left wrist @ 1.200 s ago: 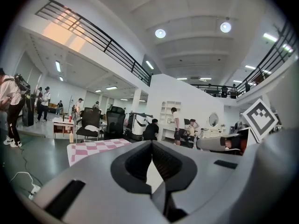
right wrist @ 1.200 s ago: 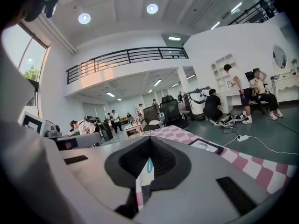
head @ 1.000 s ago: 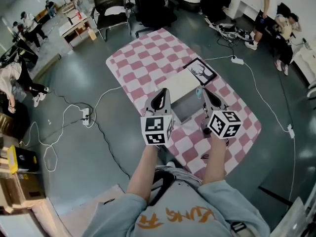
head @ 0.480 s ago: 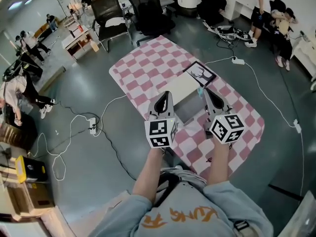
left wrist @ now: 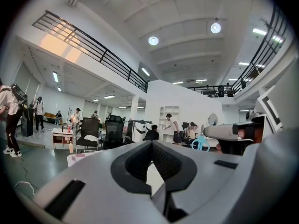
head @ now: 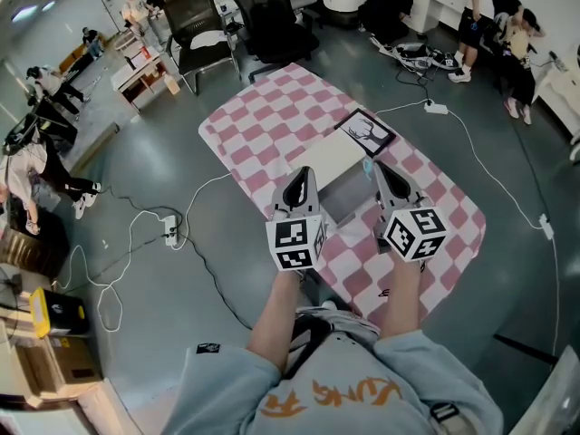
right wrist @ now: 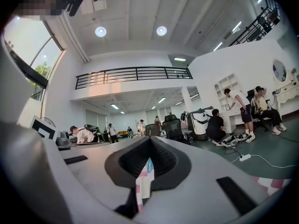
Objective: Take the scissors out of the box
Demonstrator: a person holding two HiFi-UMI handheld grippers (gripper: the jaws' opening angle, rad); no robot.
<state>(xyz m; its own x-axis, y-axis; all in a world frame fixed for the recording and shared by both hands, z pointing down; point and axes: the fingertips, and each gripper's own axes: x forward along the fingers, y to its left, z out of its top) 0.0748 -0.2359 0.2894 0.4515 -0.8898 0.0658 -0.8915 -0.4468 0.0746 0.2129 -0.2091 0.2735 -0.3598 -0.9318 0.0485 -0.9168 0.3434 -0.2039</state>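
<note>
The scissors (head: 366, 167) have light-blue handles and stand upright at the tip of my right gripper (head: 378, 168), which is shut on them. They hang just above the right side of the open white box (head: 337, 172) on the pink checkered mat (head: 263, 125). In the left gripper view the blue handles of the scissors (left wrist: 201, 143) stick up beside the right gripper's nose (left wrist: 219, 132). A sliver of blue from the scissors (right wrist: 148, 164) shows between the right jaws. My left gripper (head: 302, 172) hovers over the box's left side, shut and holding nothing.
A black framed picture (head: 367, 132) lies on the mat beyond the box. Two office chairs (head: 272, 16) stand at the mat's far end. Cables and a power strip (head: 170, 232) trail over the floor on the left. Several people sit or stand along the room's edges.
My right gripper has lifted slightly with the scissors in it. The left gripper has stayed put over the box.
</note>
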